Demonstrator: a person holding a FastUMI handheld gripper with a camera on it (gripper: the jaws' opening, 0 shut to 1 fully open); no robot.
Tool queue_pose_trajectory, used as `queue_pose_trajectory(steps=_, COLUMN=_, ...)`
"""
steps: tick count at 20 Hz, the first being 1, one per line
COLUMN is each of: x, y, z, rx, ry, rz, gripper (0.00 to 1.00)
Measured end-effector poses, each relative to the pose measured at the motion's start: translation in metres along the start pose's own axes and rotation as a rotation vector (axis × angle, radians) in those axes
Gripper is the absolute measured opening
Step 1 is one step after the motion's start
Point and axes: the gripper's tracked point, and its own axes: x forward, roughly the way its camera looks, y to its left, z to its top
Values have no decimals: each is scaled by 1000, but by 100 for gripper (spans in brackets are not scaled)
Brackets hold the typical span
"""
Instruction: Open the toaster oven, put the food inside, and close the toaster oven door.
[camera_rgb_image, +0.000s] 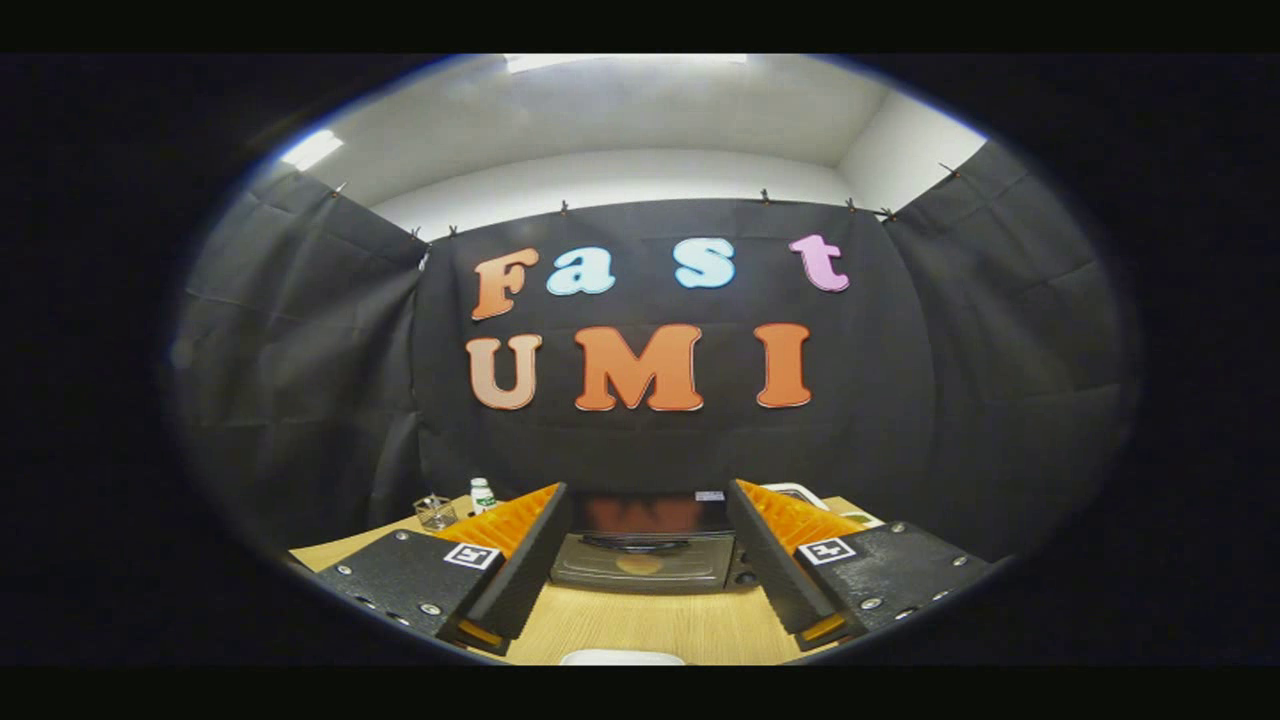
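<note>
Toaster oven (645, 545) stands on the wooden table (640, 625), straight ahead of the tongs (648, 545) and seen through the gap between the two fingers. Its glass door is closed, with a dark handle across the upper part of the door, and something round and brownish shows faintly behind the glass. The top of the oven is dark and glossy.

The tongs are wide open and hold nothing; the two fingers stand well apart, one at each side of the oven, and they do not touch it. A bare strip of table lies between the fingers and the oven.

Beyond the left finger, near the far edge of the table, there is a small clear glass container (435, 512), and just beside it a small white bottle with a green cap (482, 494). Beyond the right finger a white object (800, 492) is partly hidden, so I cannot tell what it is. Close under the tongs, at the near edge of the table, a white rim (620, 657) of something shows.
</note>
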Motion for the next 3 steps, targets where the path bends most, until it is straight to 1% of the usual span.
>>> queue_pose_trajectory(steps=3, x=2, y=5, z=-1, rx=-9, ry=2, rz=18, gripper=93)
